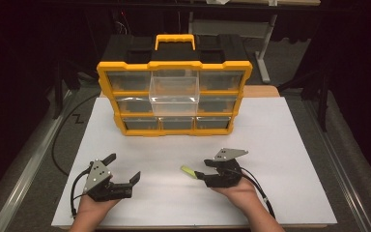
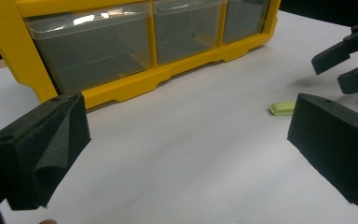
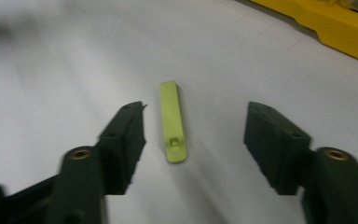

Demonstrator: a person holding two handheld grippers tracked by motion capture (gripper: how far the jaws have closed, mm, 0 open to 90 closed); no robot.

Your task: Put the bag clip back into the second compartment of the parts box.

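Care with alignment matters most here, judging by how the small, flat lime-green plastic clip [image 3: 173, 122] lies on the white sheet covering the bench [image 1: 280, 145]. The clip rests flat, well in front of the yellow-framed organiser cabinet with clear plastic drawers [image 1: 174, 99] and a little to the right of that cabinet's middle. One clear drawer [image 1: 174, 95] stands pulled out of the cabinet's top row, which looks like the likely destination.

The right hand-held gripper [image 3: 193, 135] sits low over the sheet with its jaws apart, one on each side of the clip's long edges and neither pad touching it; nothing is held. In the high view that gripper [image 1: 199, 172] points toward the clip [image 1: 188, 171] from the side away from the cabinet's left end. The left hand-held gripper [image 1: 124, 168] rests with its jaws spread wide and empty, well off toward the cabinet's left end.

To pinch the clip well, the right jaws should probably drop until the pads nearly brush the sheet, since the piece is thin and easy to ride over. Centring on the clip's middle rather than its notched end should stop it pivoting. Closing slowly and squarely across the narrow width seems wise; a skewed squeeze could flick it away across the smooth sheet.
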